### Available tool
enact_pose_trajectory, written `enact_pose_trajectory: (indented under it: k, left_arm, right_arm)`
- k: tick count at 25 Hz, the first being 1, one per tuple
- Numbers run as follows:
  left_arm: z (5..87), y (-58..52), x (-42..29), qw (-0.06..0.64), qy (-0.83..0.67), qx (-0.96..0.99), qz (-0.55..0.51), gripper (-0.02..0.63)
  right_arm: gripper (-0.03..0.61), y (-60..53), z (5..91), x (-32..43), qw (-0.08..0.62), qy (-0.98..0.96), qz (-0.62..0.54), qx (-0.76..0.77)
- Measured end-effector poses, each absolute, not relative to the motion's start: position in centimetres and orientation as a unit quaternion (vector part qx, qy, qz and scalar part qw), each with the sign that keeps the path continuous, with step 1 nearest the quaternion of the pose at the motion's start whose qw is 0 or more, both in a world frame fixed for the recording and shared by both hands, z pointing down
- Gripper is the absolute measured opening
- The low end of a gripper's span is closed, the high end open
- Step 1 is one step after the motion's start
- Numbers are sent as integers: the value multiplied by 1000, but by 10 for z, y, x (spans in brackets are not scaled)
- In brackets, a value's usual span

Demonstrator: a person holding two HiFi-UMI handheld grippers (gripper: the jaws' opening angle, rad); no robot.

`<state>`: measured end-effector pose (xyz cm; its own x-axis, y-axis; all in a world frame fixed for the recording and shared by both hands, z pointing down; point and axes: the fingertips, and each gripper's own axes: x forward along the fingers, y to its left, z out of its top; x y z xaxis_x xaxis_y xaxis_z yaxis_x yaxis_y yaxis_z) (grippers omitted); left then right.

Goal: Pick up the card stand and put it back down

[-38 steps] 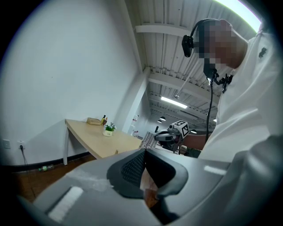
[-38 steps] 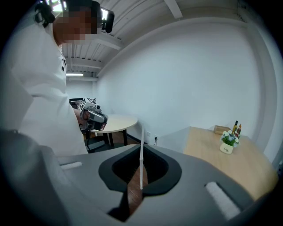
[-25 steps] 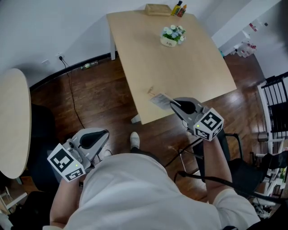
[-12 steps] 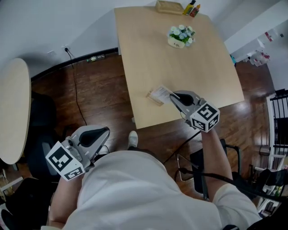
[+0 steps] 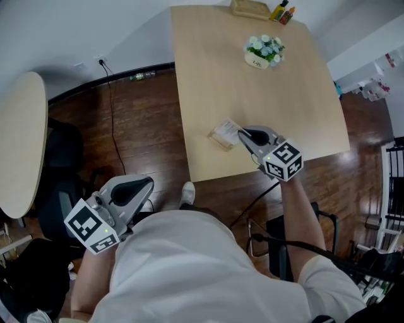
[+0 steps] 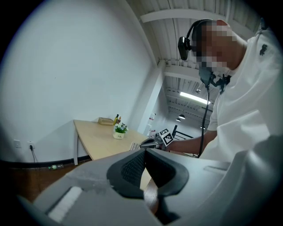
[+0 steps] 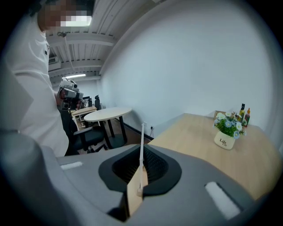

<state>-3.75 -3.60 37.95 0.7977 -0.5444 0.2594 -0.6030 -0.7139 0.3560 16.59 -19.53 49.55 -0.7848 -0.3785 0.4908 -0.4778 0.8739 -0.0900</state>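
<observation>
1. The right gripper (image 5: 245, 134) is reaching over the near left corner of the table (image 5: 252, 82), and its jaws are clamping shut on the card stand (image 5: 225, 134).
2. In the right gripper view, the card stand (image 7: 137, 178) is sitting pinched between the two dark pads (image 7: 154, 165). Its wooden base is pointing back toward the camera, and its thin pale card is rising edge-on past the jaw tips.
3. The stand is hanging over the tabletop close to the front edge. Whether its base is touching the wood, the views are not showing.
4. The left gripper (image 5: 144, 187) is hanging low beside the person's body, over the dark floor (image 5: 145, 120) and well apart from the table.
5. In the left gripper view, the left gripper (image 6: 145, 152) is pressing its jaws together with nothing between them. It is looking across at the table and at the other gripper.
6. At the far end of the table a small flower pot (image 5: 264, 52) is standing. Behind it, a flat box (image 5: 249, 8) and two bottles (image 5: 283, 12) are sitting at the back edge, all well apart from the stand.
7. A round table (image 5: 22, 145) is showing at the left edge of the head view, a black cable (image 5: 114, 129) is trailing across the floor, and a pale shoe (image 5: 187, 194) is peeking out just below the table's front edge.
</observation>
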Motion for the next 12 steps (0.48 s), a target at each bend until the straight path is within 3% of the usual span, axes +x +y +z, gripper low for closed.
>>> enact_pose_trajectory:
  k: [12]
  left_arm:
    - [383, -52, -25, 225, -304, 923, 75, 0]
  right_arm:
    - [20, -204, 504, 167, 237, -939, 118, 217]
